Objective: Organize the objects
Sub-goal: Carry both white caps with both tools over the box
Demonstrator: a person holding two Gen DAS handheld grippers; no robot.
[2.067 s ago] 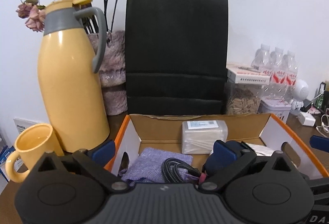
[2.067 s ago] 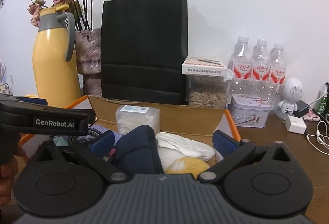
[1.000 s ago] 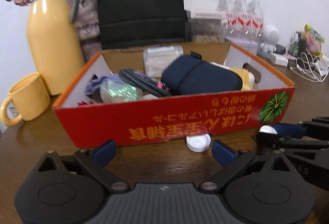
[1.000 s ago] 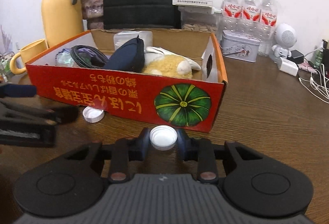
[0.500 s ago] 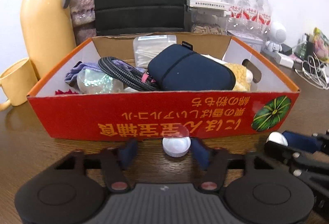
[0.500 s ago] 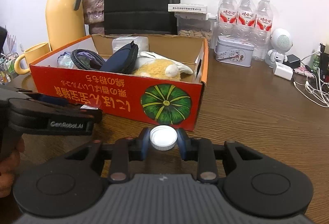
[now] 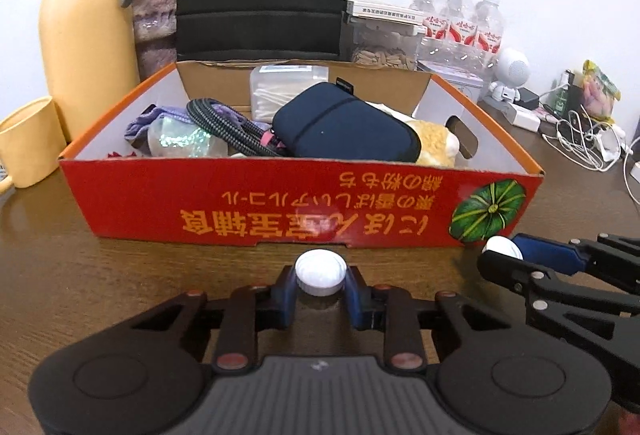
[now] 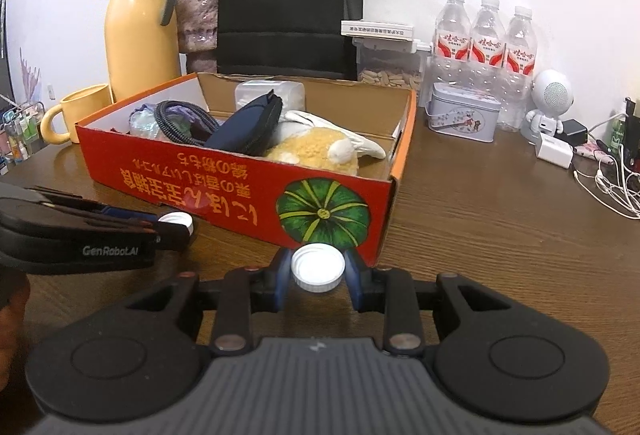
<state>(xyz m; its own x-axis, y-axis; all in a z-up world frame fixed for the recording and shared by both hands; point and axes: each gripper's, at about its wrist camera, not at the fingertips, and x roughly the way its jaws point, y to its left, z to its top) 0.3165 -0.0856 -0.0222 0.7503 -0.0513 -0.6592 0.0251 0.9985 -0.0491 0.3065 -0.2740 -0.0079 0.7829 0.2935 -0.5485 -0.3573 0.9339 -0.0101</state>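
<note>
Holding one white cap (image 7: 320, 272) in our left gripper (image 7: 320, 289), whose jaws have just been closing onto it, we grip another cap (image 8: 318, 268) in the right gripper (image 8: 318, 283). Both sit low over the desk (image 8: 480, 235); the red box (image 7: 280, 211) lies straight ahead, its long wall facing us.

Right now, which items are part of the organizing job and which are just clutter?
In play:
- white cap in left claw, whose jaws have just closed on it
- second white cap in right claw
- red box

Lying about:
- yellow jug
- yellow mug
- black bag
- water bottles
- tin
</note>
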